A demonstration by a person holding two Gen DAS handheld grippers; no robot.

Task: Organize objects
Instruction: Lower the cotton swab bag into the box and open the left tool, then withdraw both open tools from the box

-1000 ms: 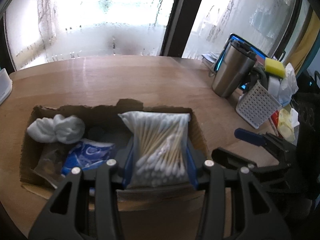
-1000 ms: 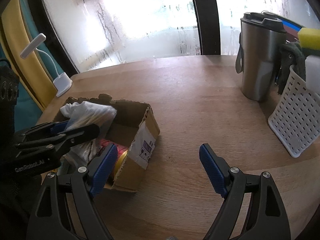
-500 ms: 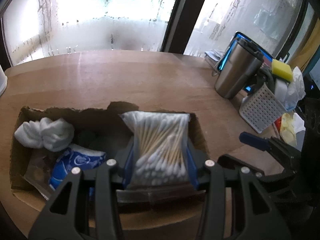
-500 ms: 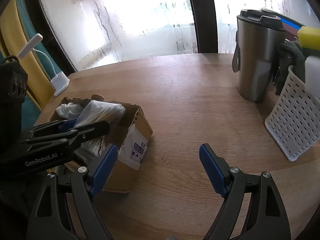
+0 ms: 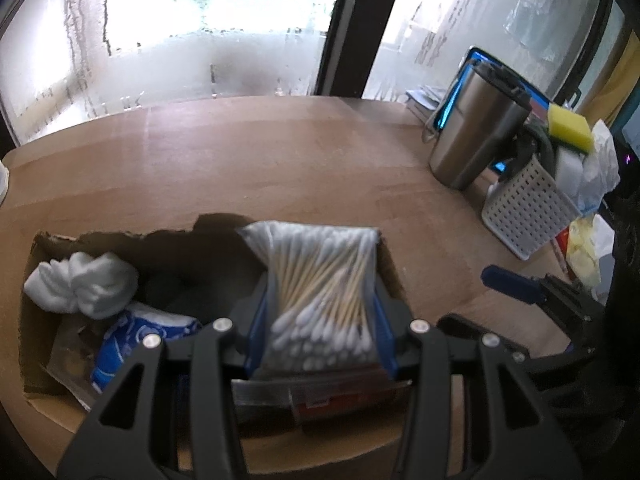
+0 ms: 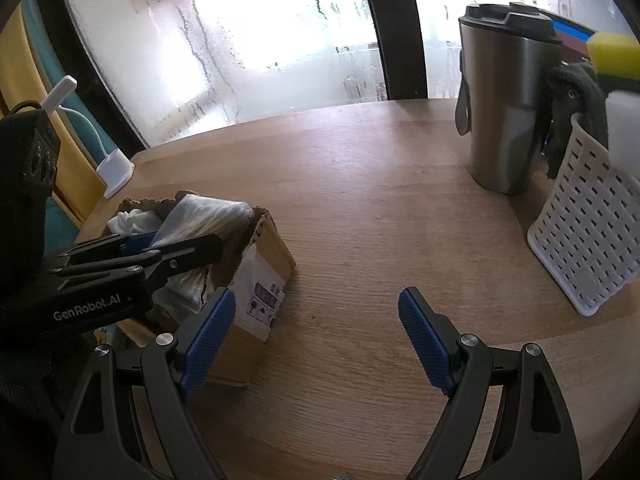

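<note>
Left wrist view: a clear plastic bag of wooden cotton swabs (image 5: pixel 324 300) is being clamped by the left gripper (image 5: pixel 322 336) above the open brown cardboard box (image 5: pixel 394 276); release should be delayed until it is fully inside.

Right wrist view: the right gripper (image 6: pixel 316 340) is being held wide apart, empty, beside the box.

Clear bag of cotton swabs (image 5: pixel 322 292) upright over the open cardboard box (image 5: pixel 394 280).

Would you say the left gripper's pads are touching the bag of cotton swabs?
Touching. In the left wrist view, the left gripper has both blue pads pressed against the sides of the bag of cotton swabs, with no gap visible.
</note>
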